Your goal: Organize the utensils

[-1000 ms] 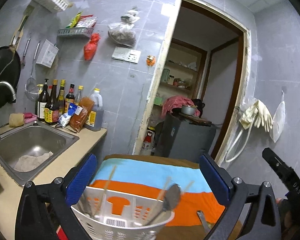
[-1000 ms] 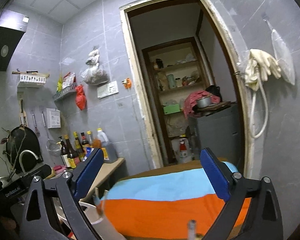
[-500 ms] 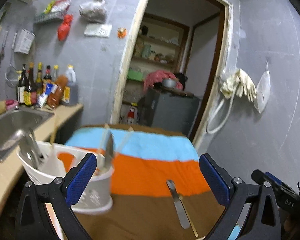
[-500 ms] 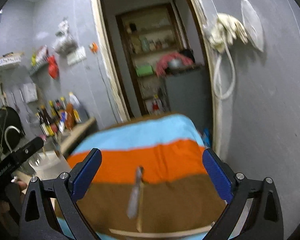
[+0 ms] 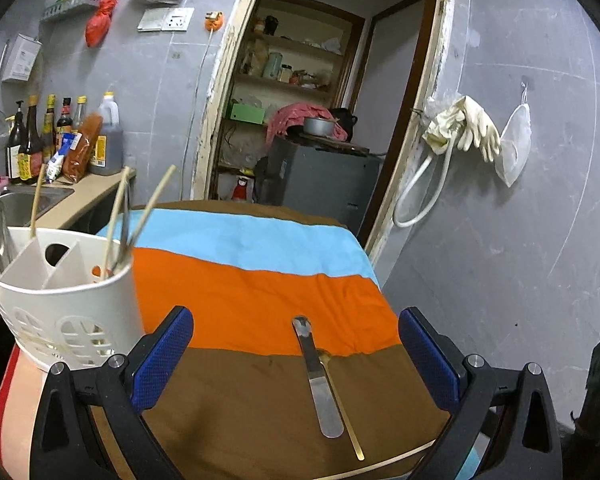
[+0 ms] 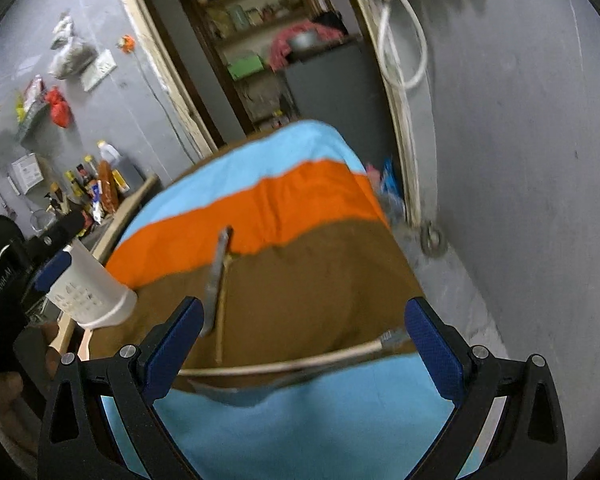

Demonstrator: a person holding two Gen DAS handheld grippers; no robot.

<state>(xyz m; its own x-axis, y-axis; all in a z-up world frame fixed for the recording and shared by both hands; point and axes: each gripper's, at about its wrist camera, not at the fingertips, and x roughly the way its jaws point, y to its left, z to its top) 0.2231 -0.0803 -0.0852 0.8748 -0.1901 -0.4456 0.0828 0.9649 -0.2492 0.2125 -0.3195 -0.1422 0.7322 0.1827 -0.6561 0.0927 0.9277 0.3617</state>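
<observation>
Both my tongs, left [image 5: 296, 354] and right [image 6: 302, 344], gape wide and empty; the flat steel utensil [image 5: 318, 380] looks thin, stiff, slippery: pinch across its handle

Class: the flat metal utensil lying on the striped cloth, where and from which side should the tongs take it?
Grip the metal utensil mid-handle, from above, tongs astride its width. It lies flat on the cloth with a thin stick touching its right edge, so end-on gives little purchase.
</observation>
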